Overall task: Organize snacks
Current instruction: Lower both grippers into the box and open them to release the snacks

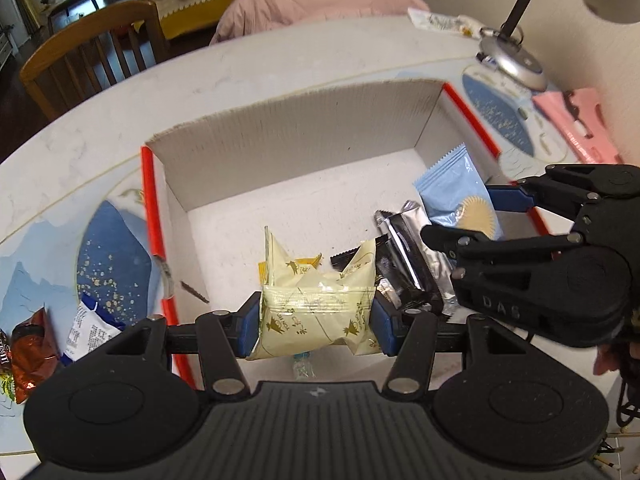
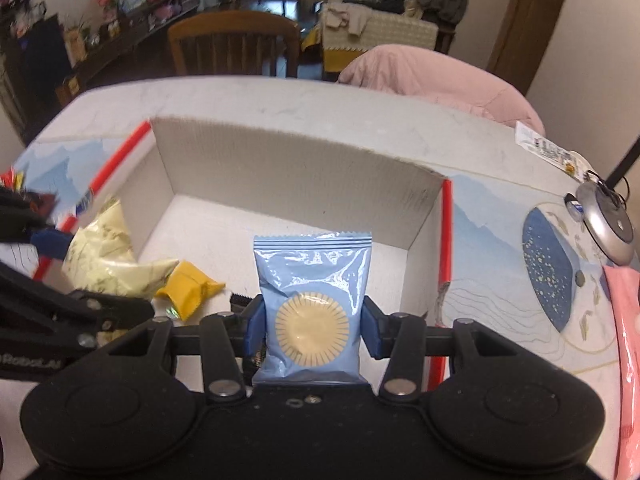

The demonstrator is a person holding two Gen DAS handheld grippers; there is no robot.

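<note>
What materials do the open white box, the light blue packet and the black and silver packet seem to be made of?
Open white box: probably corrugated cardboard, matte; fluted ribs show on its walls.
Light blue packet: looks like glossy plastic film, with window glare and a serrated top seal.
Black and silver packet: apparently metallised foil film; it reflects like a mirror.

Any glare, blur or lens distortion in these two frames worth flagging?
Left wrist view: fisheye bends the table edge; the silver wrapper glints.
Right wrist view: glare streaks the blue packet in the right gripper; the left gripper smears with motion blur at frame edge.
</note>
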